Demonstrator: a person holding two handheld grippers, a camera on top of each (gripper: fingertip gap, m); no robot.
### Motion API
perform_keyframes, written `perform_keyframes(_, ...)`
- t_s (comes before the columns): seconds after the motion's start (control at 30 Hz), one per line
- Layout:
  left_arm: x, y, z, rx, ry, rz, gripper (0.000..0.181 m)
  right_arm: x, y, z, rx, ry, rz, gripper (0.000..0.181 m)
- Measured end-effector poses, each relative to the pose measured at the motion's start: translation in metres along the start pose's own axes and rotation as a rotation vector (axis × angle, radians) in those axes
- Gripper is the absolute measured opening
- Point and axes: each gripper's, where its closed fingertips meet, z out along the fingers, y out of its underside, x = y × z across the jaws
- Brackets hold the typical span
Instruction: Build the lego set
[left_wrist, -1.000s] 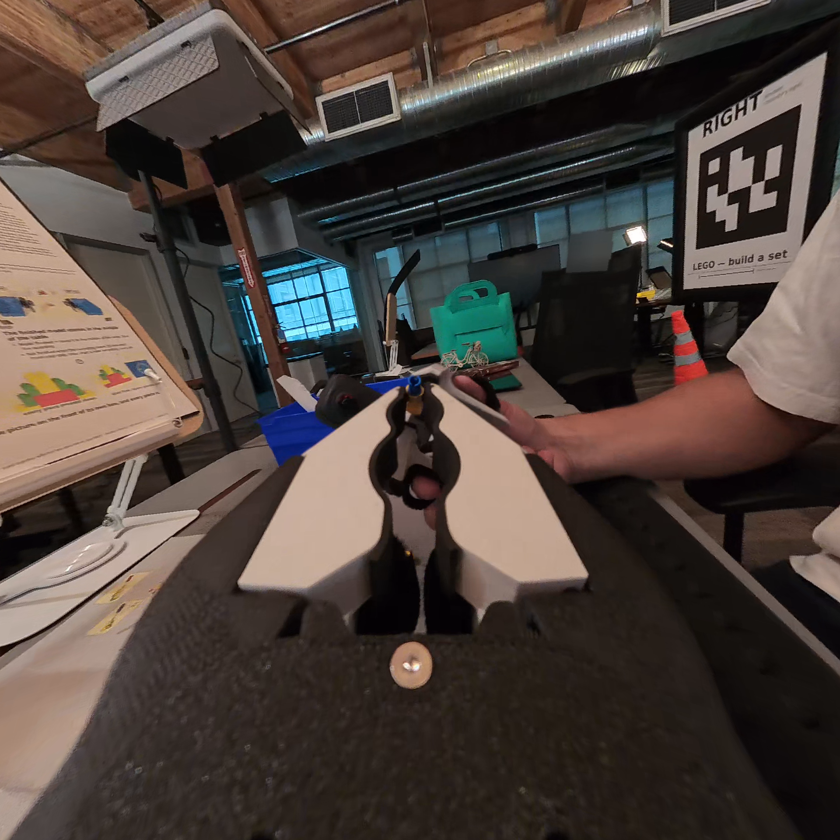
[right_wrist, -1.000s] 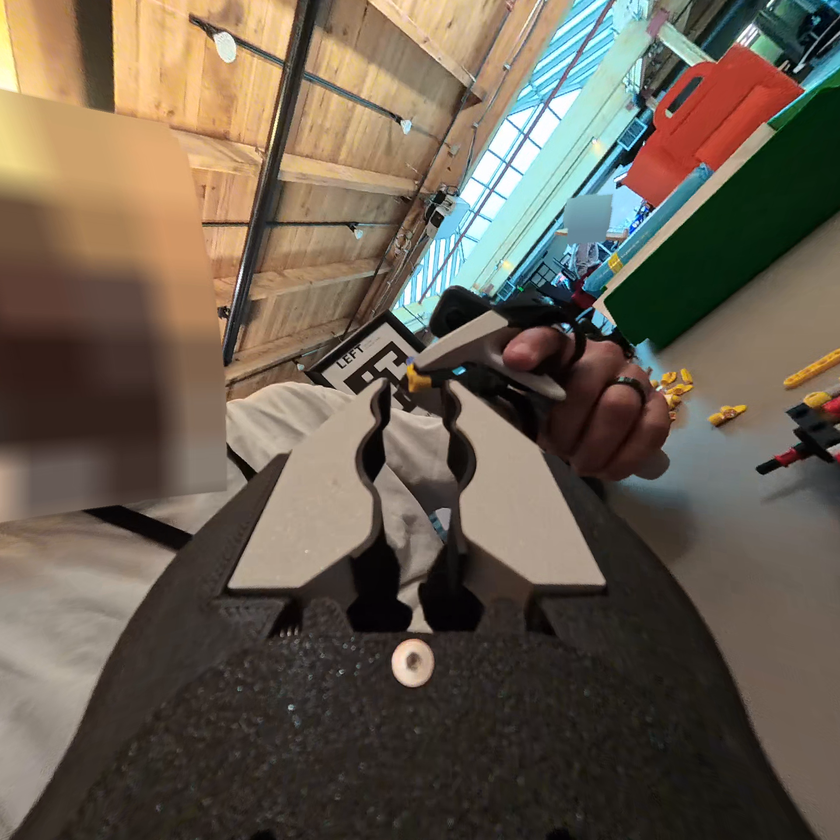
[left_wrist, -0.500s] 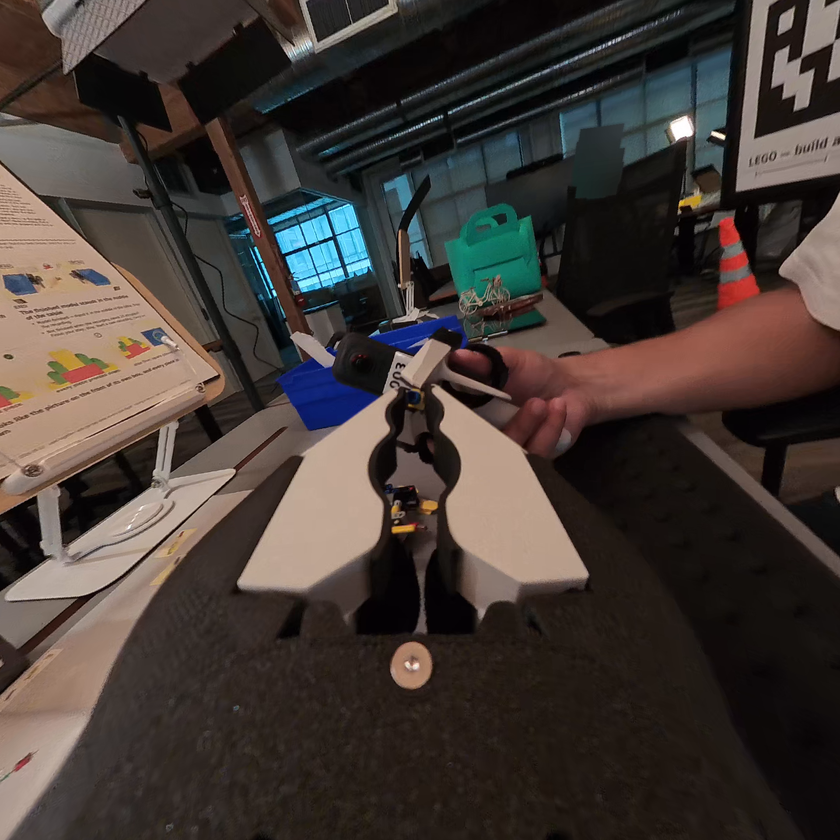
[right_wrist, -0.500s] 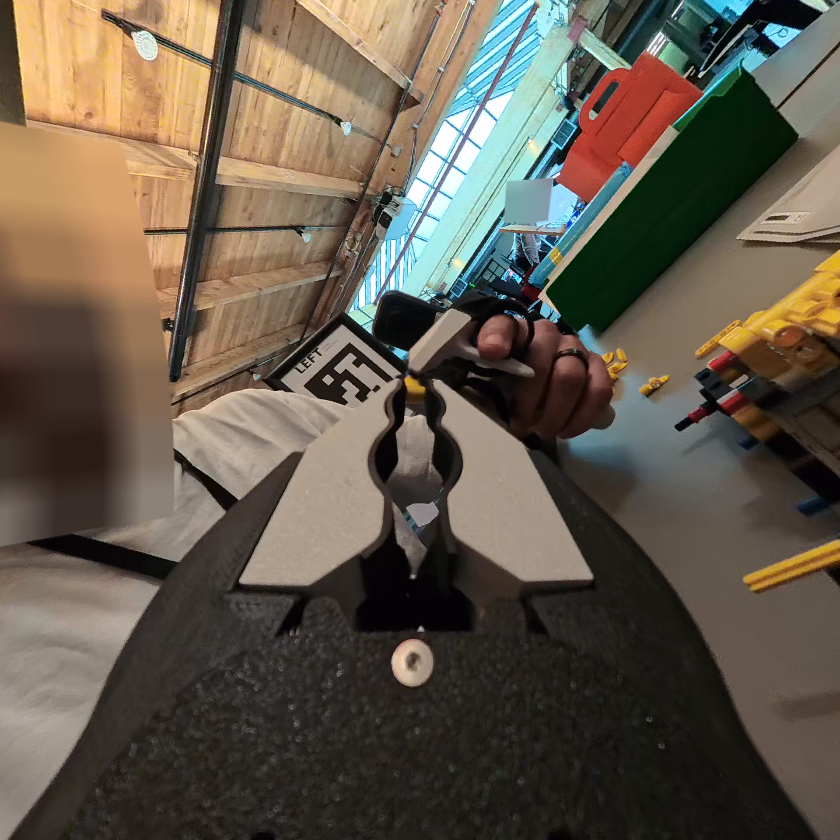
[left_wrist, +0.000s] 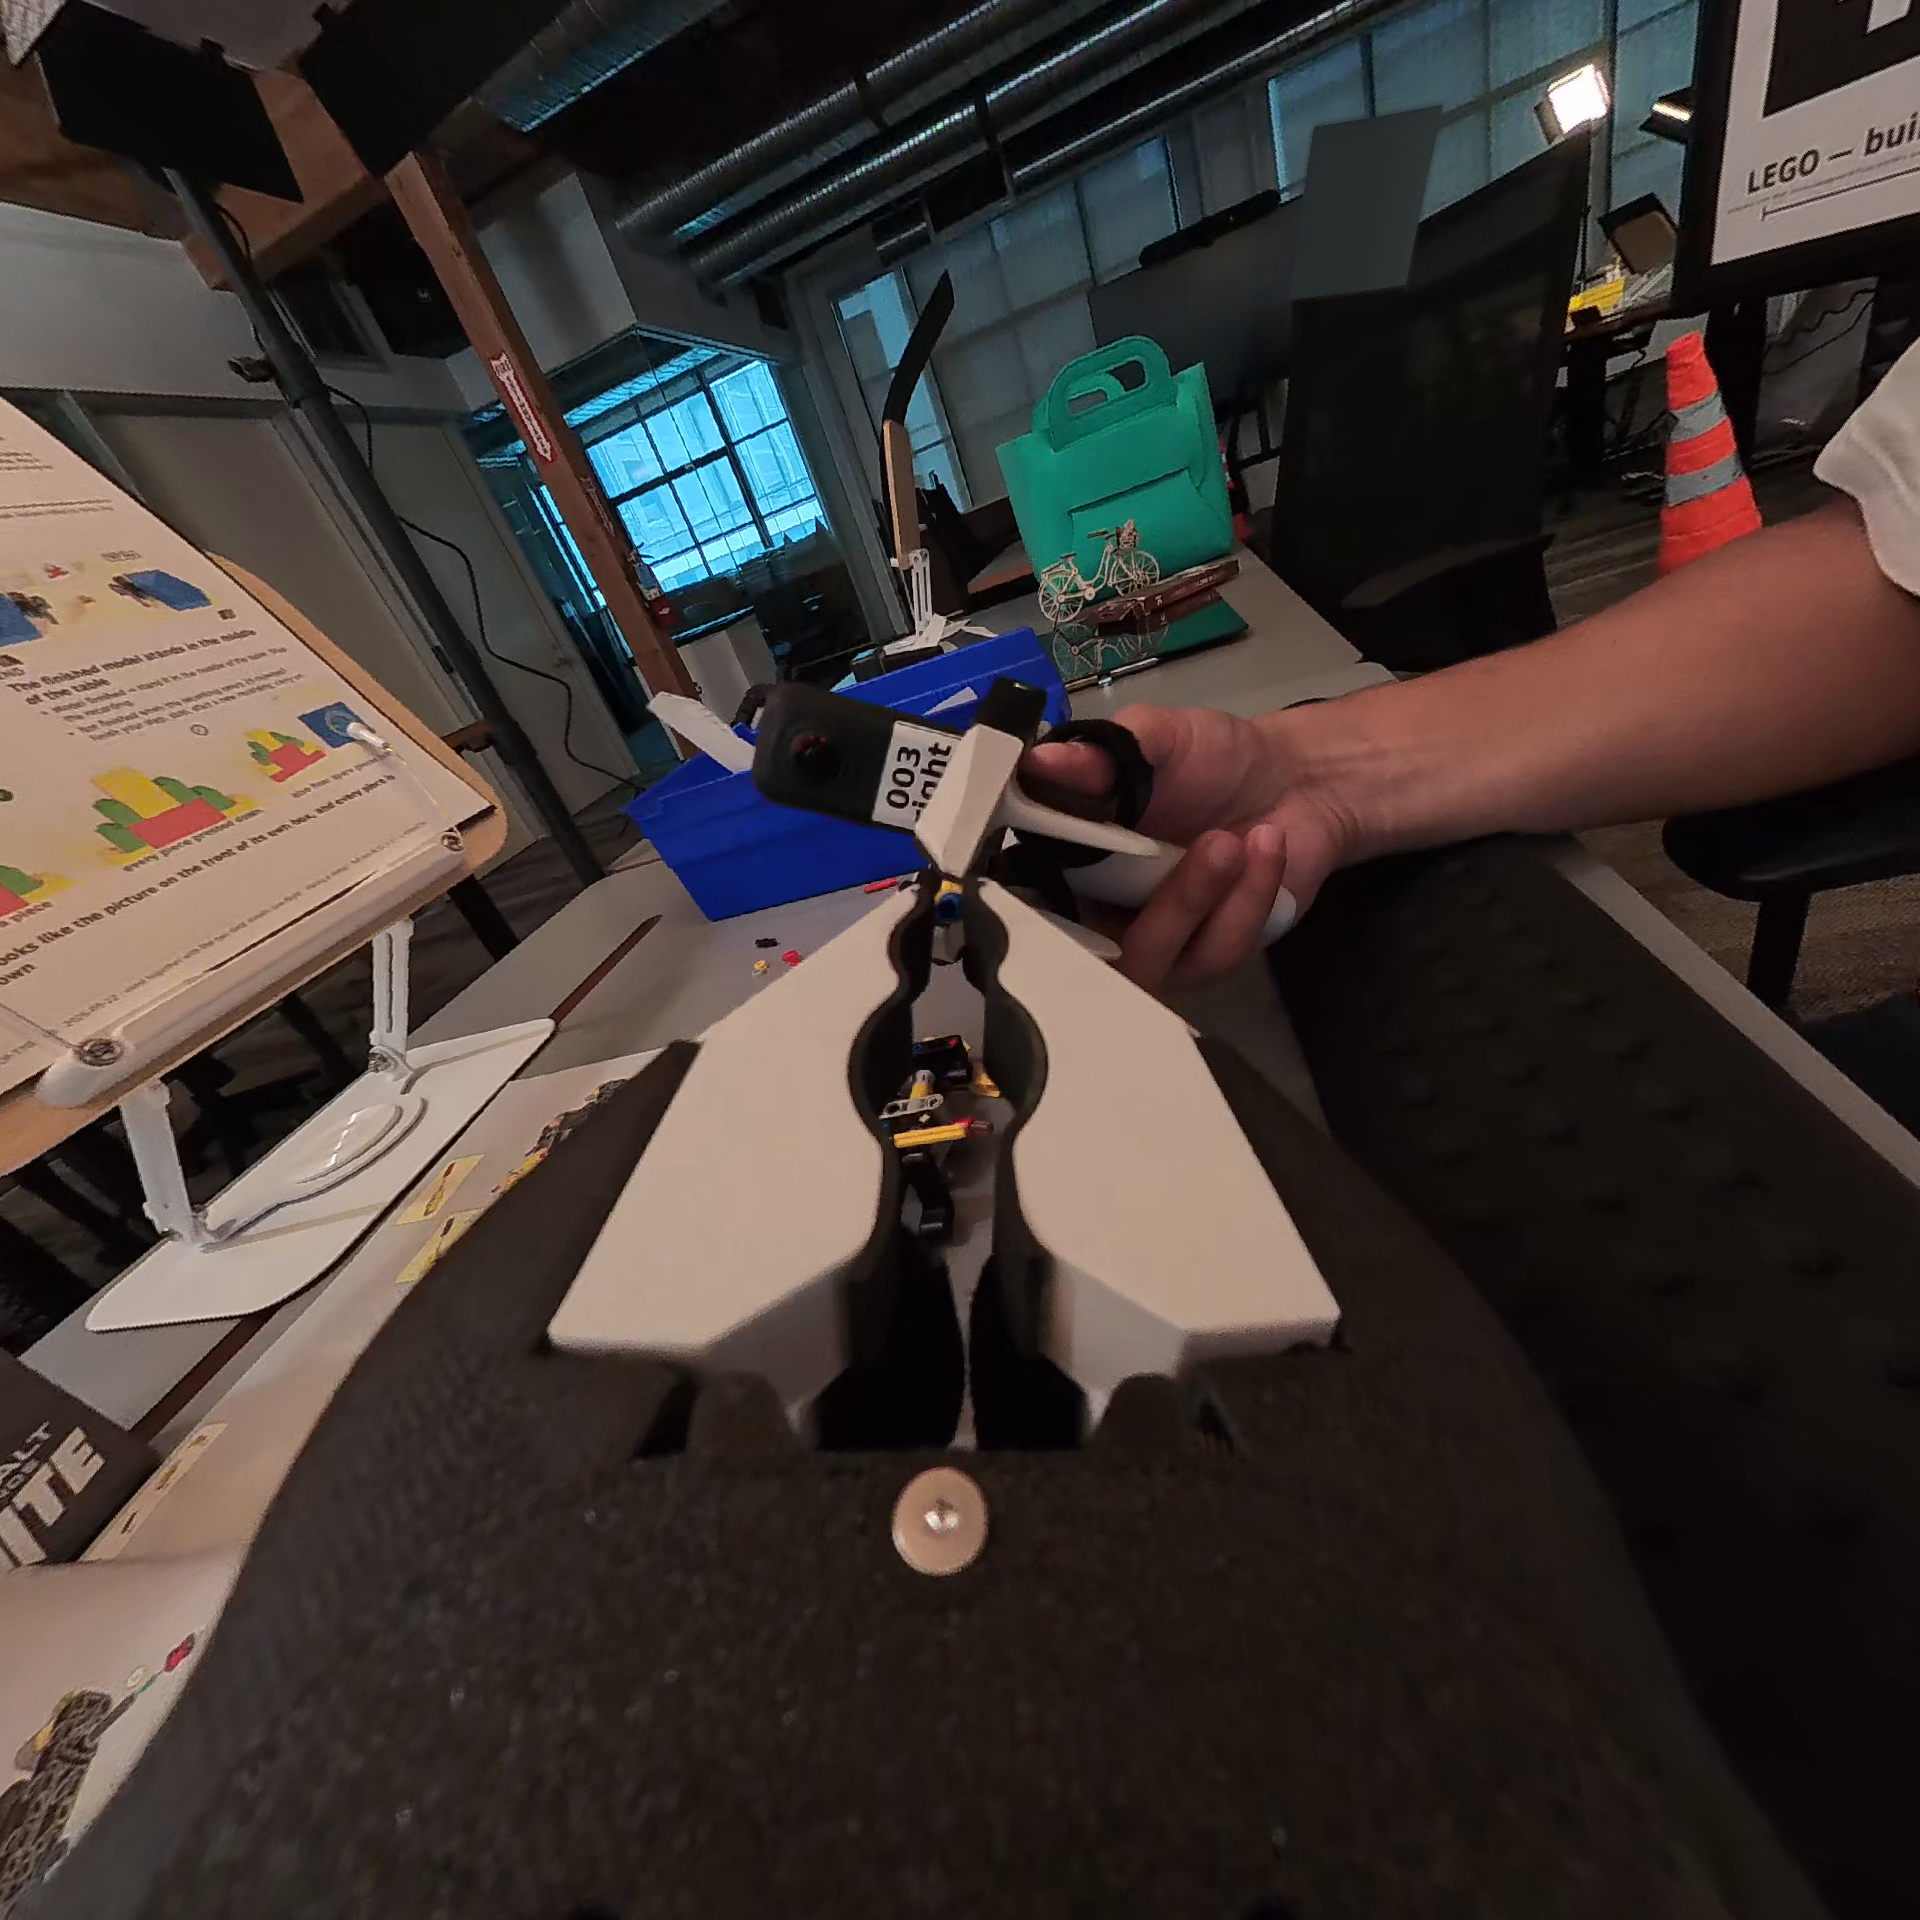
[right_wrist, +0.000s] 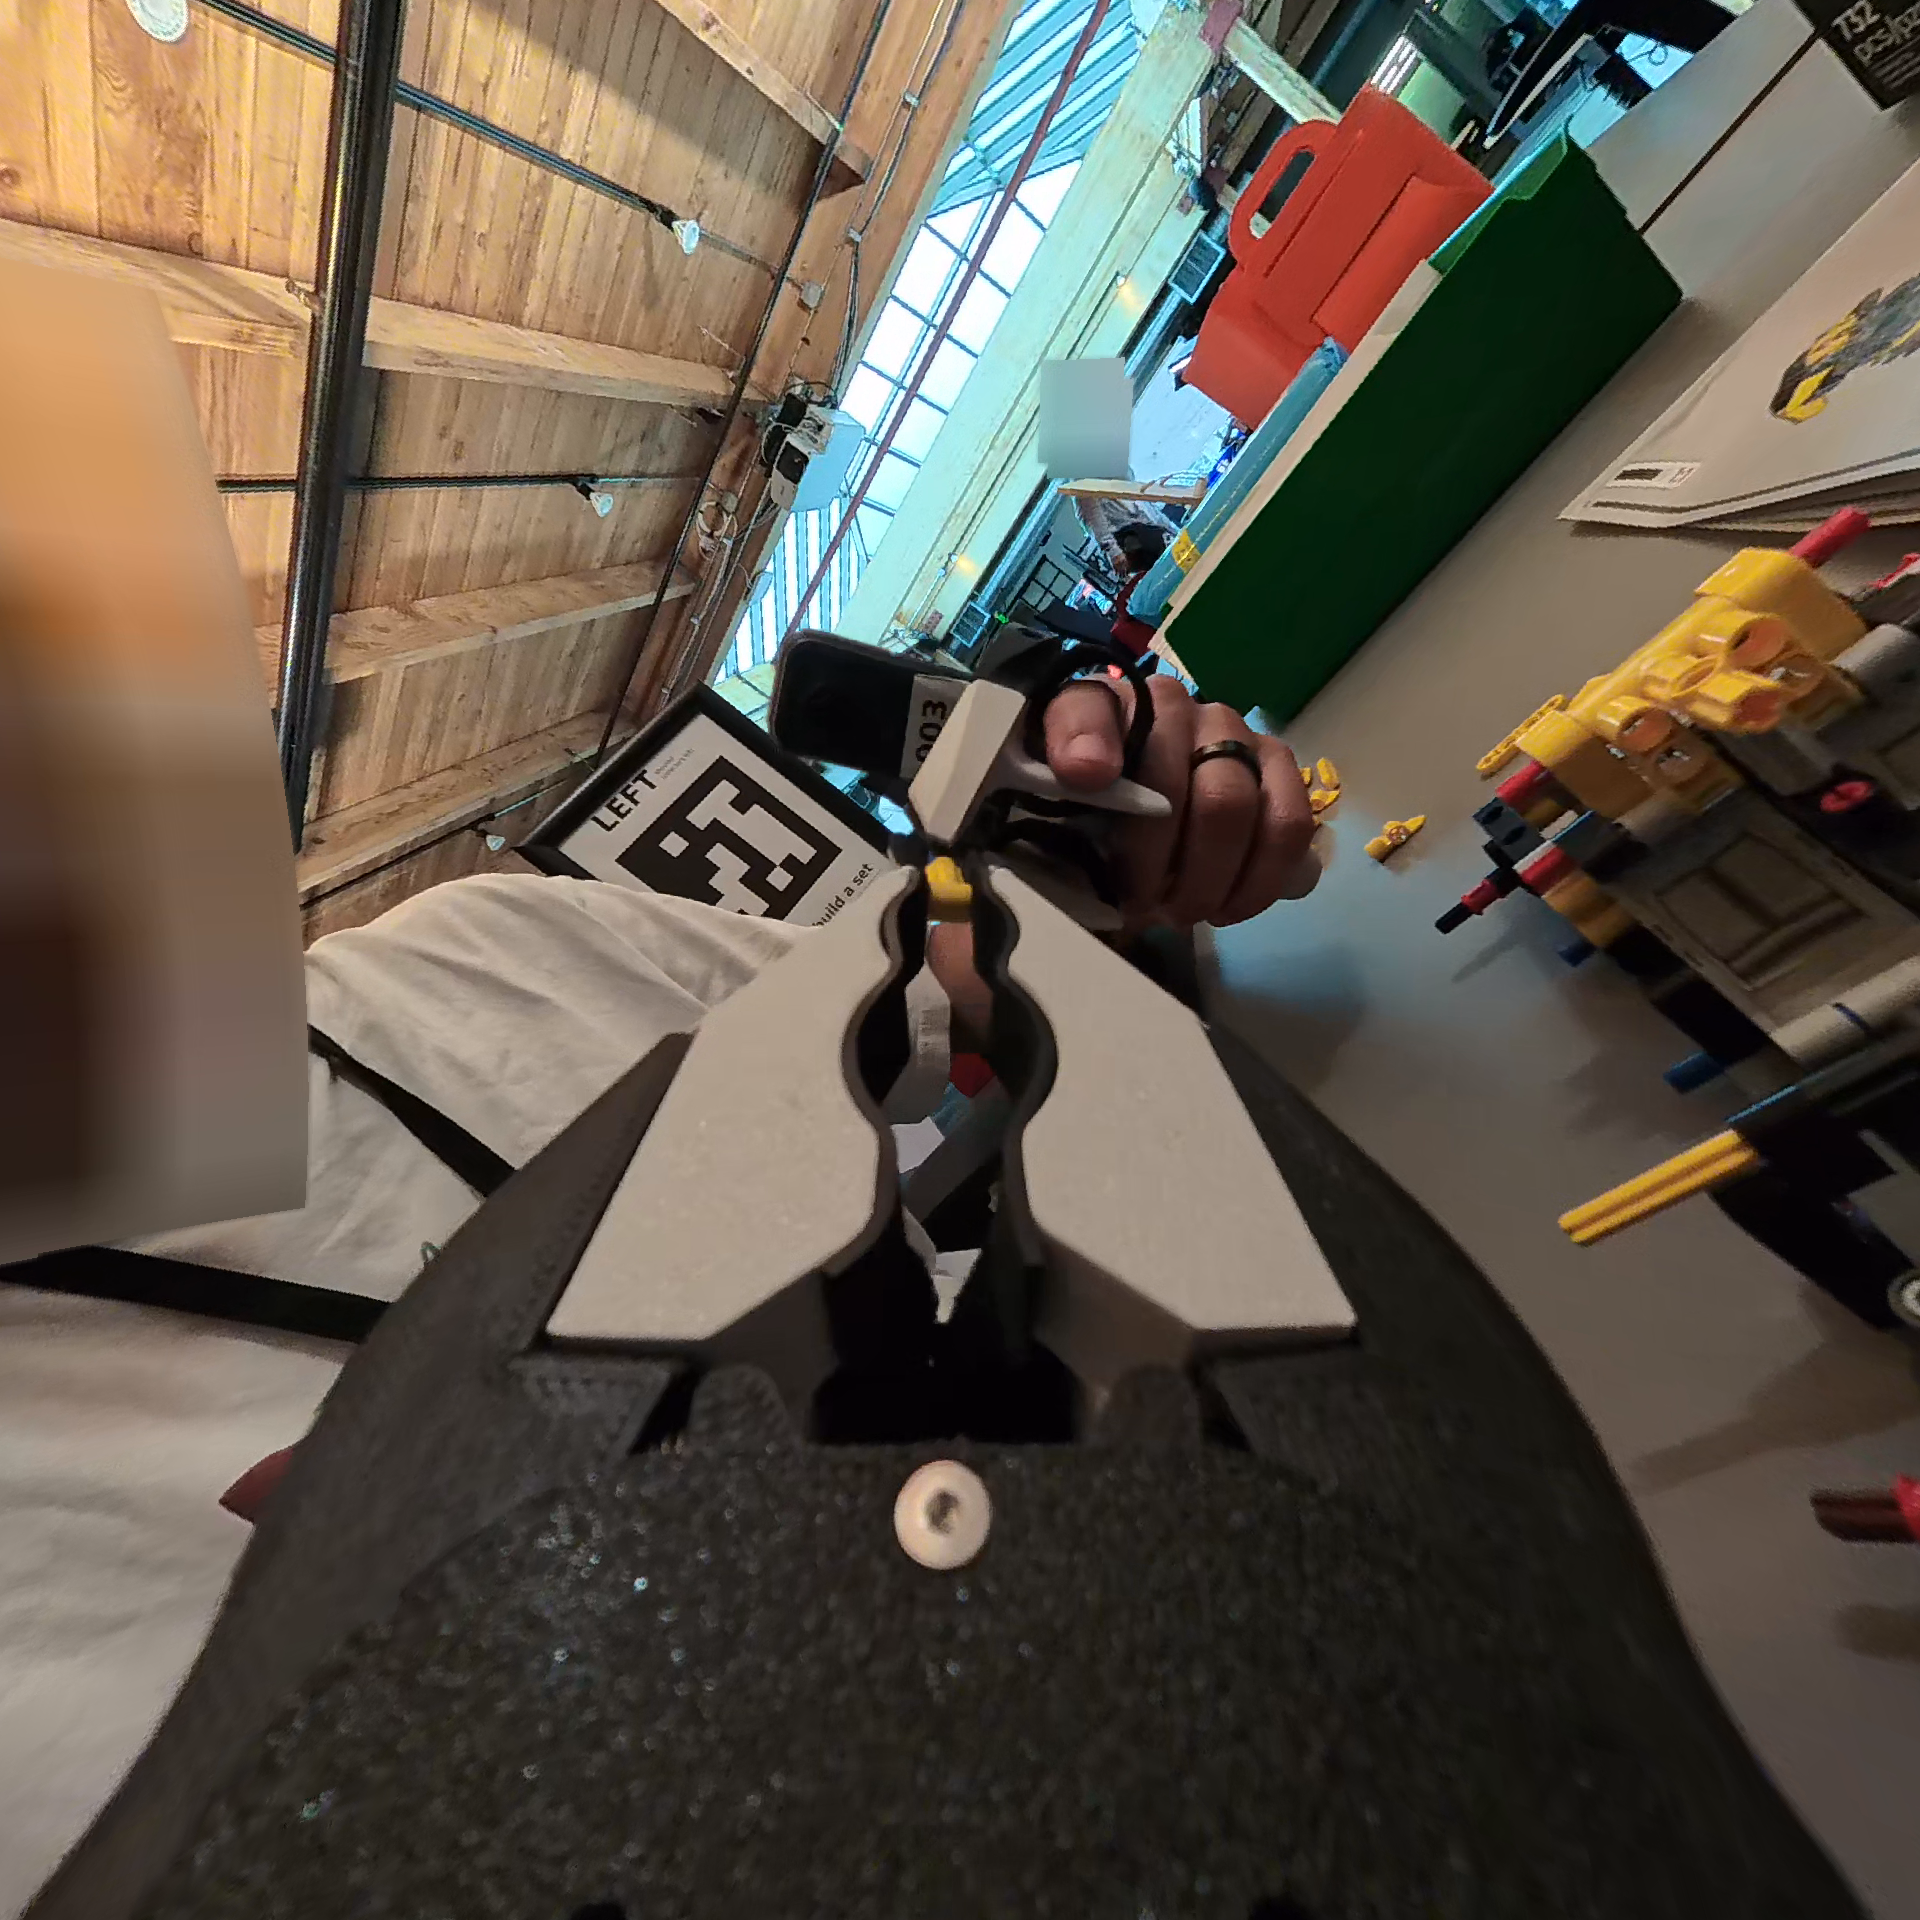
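My left gripper (left_wrist: 945, 902) and right gripper (right_wrist: 948, 889) meet tip to tip above the table. A small yellow-and-blue Lego piece (left_wrist: 945, 906) sits between the left fingertips, which are shut on it. In the right wrist view the same piece (right_wrist: 948, 883) shows yellow between the right fingertips, which are closed in on it. The right gripper's tip (left_wrist: 956, 831) comes down from above in the left wrist view, held in a hand. The left gripper's tip (right_wrist: 940, 821) does the same in the right wrist view. A partly built yellow and grey model (right_wrist: 1704, 790) stands on the table to the right.
Loose small pieces (left_wrist: 930, 1101) lie on the table below the left fingers. A blue bin (left_wrist: 790, 831) and an instruction board on a stand (left_wrist: 187, 748) are at the left. A green bin (right_wrist: 1455, 499), a booklet (right_wrist: 1766, 436), loose yellow pieces (right_wrist: 1392, 831) and a yellow axle (right_wrist: 1662, 1184) surround the model. Only a small space, under 4 cm, lies between the two pairs of fingers.
The right gripper's fingers have closed from open onto the yellow piece. Both grippers have tipped and come lower toward the table, bringing the model and loose pieces into view.
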Motion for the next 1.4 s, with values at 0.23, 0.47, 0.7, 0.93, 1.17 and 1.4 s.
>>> perform_keyframes(0.23,-0.001,0.002,-0.001,-0.009,0.031,-0.086,0.004,0.002,-0.001,0.001,0.000,0.048,-0.061,0.007)
perform_keyframes(0.47,-0.005,-0.003,-0.003,0.032,0.049,-0.203,0.004,0.000,-0.004,0.005,0.026,0.106,-0.244,0.010)
perform_keyframes(0.7,-0.006,-0.006,-0.004,0.040,-0.004,-0.049,0.004,-0.001,-0.010,0.002,0.059,0.114,-0.249,0.014)
perform_keyframes(0.93,0.009,-0.013,-0.001,0.050,-0.049,0.293,0.004,-0.010,-0.005,-0.001,0.021,0.038,-0.196,0.015)
perform_keyframes(1.17,0.012,-0.015,-0.001,0.056,-0.055,0.353,0.004,-0.020,0.003,0.000,-0.026,-0.068,-0.097,0.015)
perform_keyframes(1.4,0.013,-0.010,0.000,0.041,-0.032,0.330,0.004,-0.019,0.005,0.000,-0.044,-0.035,-0.144,0.007)
